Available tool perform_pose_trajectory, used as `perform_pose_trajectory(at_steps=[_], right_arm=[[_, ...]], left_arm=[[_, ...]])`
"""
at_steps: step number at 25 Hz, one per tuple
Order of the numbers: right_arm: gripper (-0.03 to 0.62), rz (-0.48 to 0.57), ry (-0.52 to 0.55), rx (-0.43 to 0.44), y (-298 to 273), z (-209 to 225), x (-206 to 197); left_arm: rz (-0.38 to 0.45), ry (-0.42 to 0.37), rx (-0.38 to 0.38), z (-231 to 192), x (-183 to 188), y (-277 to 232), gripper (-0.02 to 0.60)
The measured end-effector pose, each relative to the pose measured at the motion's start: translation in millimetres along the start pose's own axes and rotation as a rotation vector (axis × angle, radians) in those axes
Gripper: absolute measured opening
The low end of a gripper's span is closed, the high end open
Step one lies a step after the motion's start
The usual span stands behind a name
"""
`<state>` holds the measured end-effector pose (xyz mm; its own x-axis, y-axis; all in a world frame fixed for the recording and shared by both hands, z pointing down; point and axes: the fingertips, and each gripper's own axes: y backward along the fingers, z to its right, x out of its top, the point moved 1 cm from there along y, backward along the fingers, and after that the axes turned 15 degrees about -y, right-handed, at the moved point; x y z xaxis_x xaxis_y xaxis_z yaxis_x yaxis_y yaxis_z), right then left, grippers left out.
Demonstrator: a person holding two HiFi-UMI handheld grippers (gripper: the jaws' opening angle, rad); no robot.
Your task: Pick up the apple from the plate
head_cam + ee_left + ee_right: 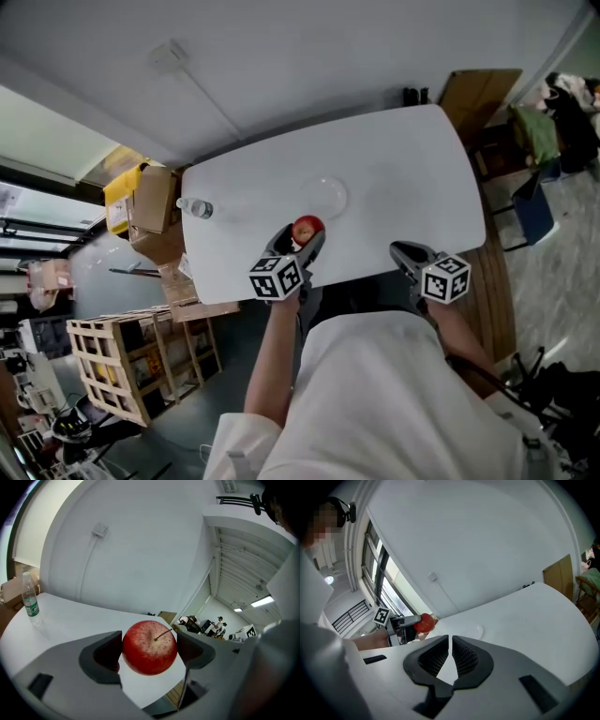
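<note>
Gripping the apple (150, 647) from either side, my left gripper (302, 240) has its jaws pressed against the red skin, with the stem pointing up and slightly right. My left forearm (274, 352) runs bare out of a white sleeve and reaches straight ahead, so the tongs sit just over the near edge of the white table (403, 178), with their marker cube (276, 277) facing up toward me. The apple is clear of the tabletop and nearer to me than the plate (323, 195), which lies apart from it, farther in toward the middle of the table. My right gripper (451, 654) has its jaws drawn together with only a thin slit between the ribbed pads, and nothing is in them. That arm is held forward on the right, and the tongs there hover at the near edge, well apart from the apple. A water bottle (195, 208) sits near the table's left edge.
</note>
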<state>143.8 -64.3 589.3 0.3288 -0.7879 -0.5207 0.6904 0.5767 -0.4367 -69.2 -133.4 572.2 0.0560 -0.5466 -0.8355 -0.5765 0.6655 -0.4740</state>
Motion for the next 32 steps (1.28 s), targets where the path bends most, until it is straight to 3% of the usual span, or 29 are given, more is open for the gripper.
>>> perform_pose_trajectory(at_steps=[6, 13, 26, 32], right_arm=[[0.046, -0.023, 0.048, 0.054, 5, -8, -3], [0.046, -0.023, 0.083, 0.091, -7, -31, -12], [0.044, 0.062, 0.122, 0.103, -45, -69, -4], [0.044, 0.071, 0.157, 0.087, -53, -74, 0]], left_arm=[[0.02, 0.008, 0.008, 21, -5, 26, 0.367], [0.028, 0.015, 0.025, 7, -20, 57, 0.367], [0.02, -0.005, -0.068, -11, -18, 74, 0.367], [0.009, -0.054, -0.09, -18, -13, 78, 0.367]])
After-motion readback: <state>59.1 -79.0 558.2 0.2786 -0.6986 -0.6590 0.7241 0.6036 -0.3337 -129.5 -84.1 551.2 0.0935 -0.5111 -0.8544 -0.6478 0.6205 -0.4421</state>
